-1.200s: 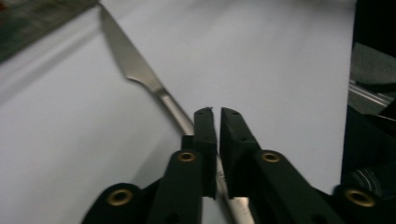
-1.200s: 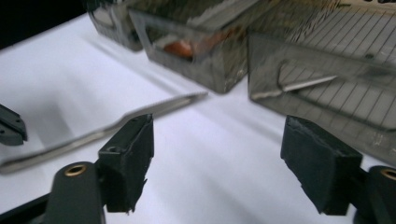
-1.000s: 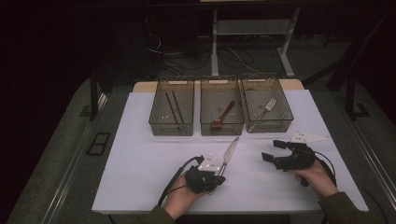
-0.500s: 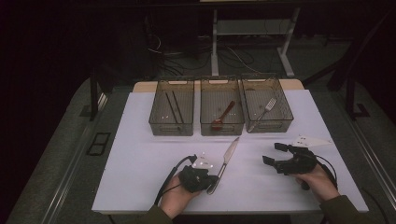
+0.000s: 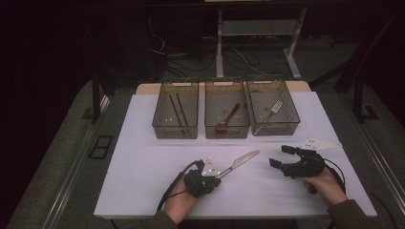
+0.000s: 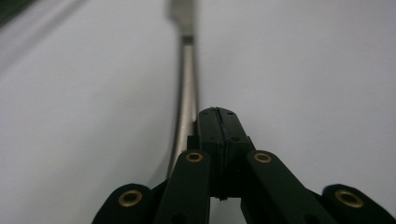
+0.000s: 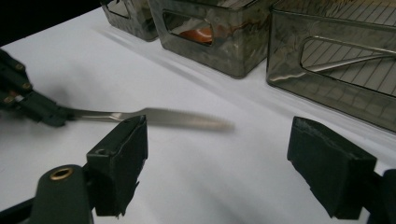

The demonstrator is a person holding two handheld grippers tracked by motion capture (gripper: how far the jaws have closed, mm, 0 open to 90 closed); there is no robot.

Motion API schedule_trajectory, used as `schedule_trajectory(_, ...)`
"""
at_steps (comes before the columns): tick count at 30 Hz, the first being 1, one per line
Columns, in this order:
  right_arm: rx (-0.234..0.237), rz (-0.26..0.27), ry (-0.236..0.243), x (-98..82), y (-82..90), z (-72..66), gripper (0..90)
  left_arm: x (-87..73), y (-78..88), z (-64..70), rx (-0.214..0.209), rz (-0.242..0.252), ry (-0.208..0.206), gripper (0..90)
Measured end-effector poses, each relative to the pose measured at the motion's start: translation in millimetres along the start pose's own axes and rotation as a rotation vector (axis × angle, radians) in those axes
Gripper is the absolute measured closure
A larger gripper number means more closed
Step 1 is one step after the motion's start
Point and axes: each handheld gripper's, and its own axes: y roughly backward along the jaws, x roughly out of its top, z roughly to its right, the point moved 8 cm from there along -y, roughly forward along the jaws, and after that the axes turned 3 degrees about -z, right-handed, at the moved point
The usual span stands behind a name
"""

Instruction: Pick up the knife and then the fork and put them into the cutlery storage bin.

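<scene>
A silver table knife [image 5: 239, 162] lies low over the white tabletop, its blade pointing up and right toward the bins. My left gripper [image 5: 216, 175] is shut on the handle end. In the left gripper view the closed jaws [image 6: 217, 116] sit against the handle [image 6: 187, 93], which runs away from them to the blurred blade. My right gripper [image 5: 280, 156] hovers open to the right of the blade tip, nothing between its jaws. In the right gripper view the knife [image 7: 159, 116] lies just beyond the open pads [image 7: 119, 163], with the left gripper [image 7: 51, 114] at its handle.
Three smoky clear bins stand in a row at the back of the white sheet [image 5: 143, 167]: the left bin [image 5: 162, 125] holds dark chopsticks, the middle bin [image 5: 212, 125] a brown spoon [image 5: 228, 117], the right bin [image 5: 290, 114] a fork [image 5: 271, 112].
The knife has swung with my left gripper: its tip moved right and toward me, so the blade now points more to the right. The right gripper stayed put.
</scene>
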Motion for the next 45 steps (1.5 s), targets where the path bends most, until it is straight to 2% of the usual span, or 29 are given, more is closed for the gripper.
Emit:
schedule_trajectory(3,0.001,0.007,-0.003,0.9,0.7,0.5,19.6,-1.8,1.6,-17.3,0.044,0.000,0.022,89.0)
schedule_trajectory(5,0.003,0.006,-0.001,0.9,0.7,0.6,19.6,1.8,3.2,-21.0,-0.009,0.036,0.038,88.5)
schedule_trajectory(7,0.006,0.007,0.000,1.1,0.5,0.5,19.6,8.5,2.7,-20.2,-0.048,0.058,0.005,79.6)
schedule_trajectory(8,0.008,0.008,-0.001,1.3,0.5,0.3,19.6,11.6,2.5,-20.8,-0.059,0.054,-0.042,76.2)
schedule_trajectory(9,0.010,0.007,-0.001,1.3,0.5,0.2,19.6,15.9,1.2,-19.2,-0.080,0.066,-0.052,74.8)
schedule_trajectory(11,0.015,0.006,-0.001,1.7,0.6,0.2,19.6,23.9,-2.3,-20.3,-0.120,0.060,-0.089,70.9)
schedule_trajectory(13,0.015,0.004,0.000,1.9,1.1,0.5,19.7,30.7,-8.3,-22.5,-0.131,0.047,-0.111,70.3)
schedule_trajectory(16,0.022,0.002,0.005,2.1,1.8,0.6,19.8,35.5,-19.2,-27.2,-0.154,0.026,-0.165,70.3)
schedule_trajectory(20,0.026,-0.006,0.008,1.3,2.8,1.6,19.9,36.0,-29.0,-27.3,-0.187,0.038,-0.151,70.9)
schedule_trajectory(22,0.031,-0.004,0.002,1.6,3.4,1.6,19.9,35.3,-28.9,-27.1,-0.201,0.040,-0.147,71.7)
schedule_trajectory(23,0.033,-0.003,0.003,1.8,3.6,1.7,19.9,33.2,-27.9,-28.0,-0.203,0.023,-0.169,71.8)
schedule_trajectory(24,0.035,-0.002,0.001,1.9,3.6,1.7,19.9,33.2,-28.2,-28.1,-0.204,0.024,-0.171,72.6)
schedule_trajectory(30,0.041,-0.010,-0.001,1.3,2.6,1.3,20.0,33.0,-29.4,-28.2,-0.242,0.039,-0.162,78.8)
schedule_trajectory(32,0.044,-0.011,-0.003,1.3,2.7,1.1,20.0,33.0,-29.4,-28.1,-0.238,0.042,-0.166,79.2)
schedule_trajectory(34,0.046,-0.012,-0.002,1.2,2.5,1.2,20.0,32.6,-29.2,-28.1,-0.244,0.043,-0.153,79.2)
schedule_trajectory(36,0.048,-0.015,-0.005,0.9,2.3,1.1,20.0,32.9,-29.3,-28.0,-0.235,0.048,-0.163,79.3)
schedule_trajectory(37,0.049,-0.017,-0.005,0.8,2.2,0.9,20.0,33.0,-29.0,-28.8,-0.224,0.047,-0.188,79.3)
schedule_trajectory(39,0.051,-0.019,-0.005,0.6,2.0,0.9,20.0,32.5,-28.2,-29.0,-0.215,0.043,-0.204,79.4)
schedule_trajectory(40,0.051,-0.019,-0.005,0.6,2.2,0.8,20.0,33.2,-28.6,-27.7,-0.217,0.055,-0.181,79.4)
schedule_trajectory(41,0.053,-0.023,-0.003,0.5,2.7,0.9,20.0,33.5,-28.5,-27.9,-0.215,0.057,-0.178,79.4)
schedule_trajectory(42,0.052,-0.020,-0.005,0.7,2.9,1.0,20.0,33.7,-28.4,-28.0,-0.211,0.058,-0.179,79.4)
schedule_trajectory(43,0.052,-0.015,-0.008,1.1,2.9,0.9,20.0,32.9,-27.2,-29.0,-0.206,0.045,-0.201,79.4)
schedule_trajectory(44,0.054,-0.014,-0.007,1.4,3.5,1.0,20.0,33.3,-26.3,-28.1,-0.206,0.050,-0.190,79.4)
schedule_trajectory(45,0.054,-0.013,-0.008,1.6,3.9,1.2,20.0,35.6,-26.0,-25.9,-0.208,0.078,-0.153,79.4)
